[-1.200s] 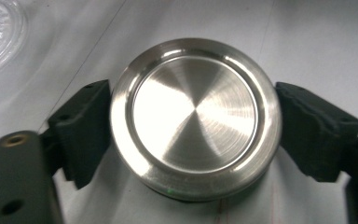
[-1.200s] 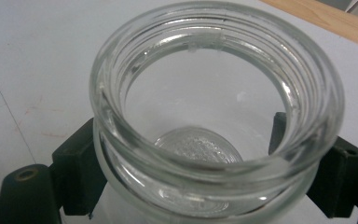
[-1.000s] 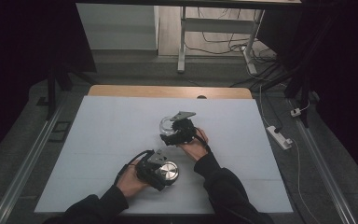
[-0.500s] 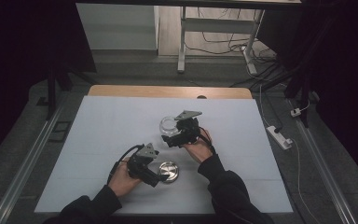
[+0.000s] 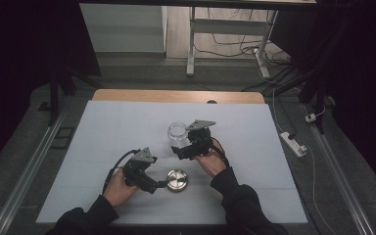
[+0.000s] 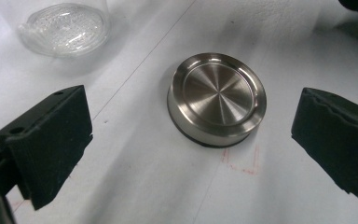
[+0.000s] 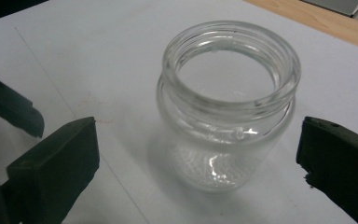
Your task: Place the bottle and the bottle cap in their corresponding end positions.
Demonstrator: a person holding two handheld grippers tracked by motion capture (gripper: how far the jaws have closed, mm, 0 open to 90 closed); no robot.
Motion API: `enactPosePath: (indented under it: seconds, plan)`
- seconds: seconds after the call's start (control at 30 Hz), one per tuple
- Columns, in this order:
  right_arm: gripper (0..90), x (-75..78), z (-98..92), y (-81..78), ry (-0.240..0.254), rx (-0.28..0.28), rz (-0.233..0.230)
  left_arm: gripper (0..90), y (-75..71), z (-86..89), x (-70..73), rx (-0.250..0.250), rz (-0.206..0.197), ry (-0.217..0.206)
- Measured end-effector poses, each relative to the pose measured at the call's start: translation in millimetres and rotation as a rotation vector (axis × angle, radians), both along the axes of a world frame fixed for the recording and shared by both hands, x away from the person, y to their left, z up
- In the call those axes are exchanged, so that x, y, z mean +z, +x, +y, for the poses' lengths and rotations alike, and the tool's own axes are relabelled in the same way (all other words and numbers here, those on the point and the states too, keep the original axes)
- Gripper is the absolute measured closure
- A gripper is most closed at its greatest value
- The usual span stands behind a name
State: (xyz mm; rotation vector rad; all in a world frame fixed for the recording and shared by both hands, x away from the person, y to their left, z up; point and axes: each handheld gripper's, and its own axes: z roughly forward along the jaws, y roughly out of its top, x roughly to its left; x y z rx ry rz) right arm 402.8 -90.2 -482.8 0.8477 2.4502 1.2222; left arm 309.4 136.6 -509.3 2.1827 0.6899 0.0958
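The lid [image 6: 216,98] is seen lying between the left gripper's [image 6: 191,154] spread fingers [image 6: 51,135], untouched; the jar [image 7: 226,102] stands between the right gripper's [image 7: 200,163] spread fingers [image 7: 56,163], at the lid's 12 o'clock.

My clear glass jar [image 7: 227,107] stands upright and open on the desk [image 5: 107,127]; its round steel lid [image 6: 216,98] lies flat nearby, apart.

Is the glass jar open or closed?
Open. The glass jar stands upright with a bare mouth; its metal lid lies apart on the table.

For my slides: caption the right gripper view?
Open right gripper facing an upright, lidless glass jar on the white table.
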Motion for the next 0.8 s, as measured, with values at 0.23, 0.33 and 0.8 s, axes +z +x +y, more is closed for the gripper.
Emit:
enactPosePath:
  seconds: [0.23, 0.33, 0.8]
  plan:
    - [0.0, -1.6, -10.0, -13.4, 0.000, 0.002, 0.007, 0.0, -2.5, 9.6, 3.1, 0.013, 0.001, -0.008]
    - [0.0, 1.2, -13.6, -17.2, 0.024, 0.004, 0.015, 0.0, -4.2, 13.8, 4.5, 0.021, -0.001, -0.013]
    - [0.0, 3.8, -29.2, -46.9, 0.016, 0.035, 0.024, 0.0, -19.9, 38.4, 10.3, 0.051, -0.002, -0.017]
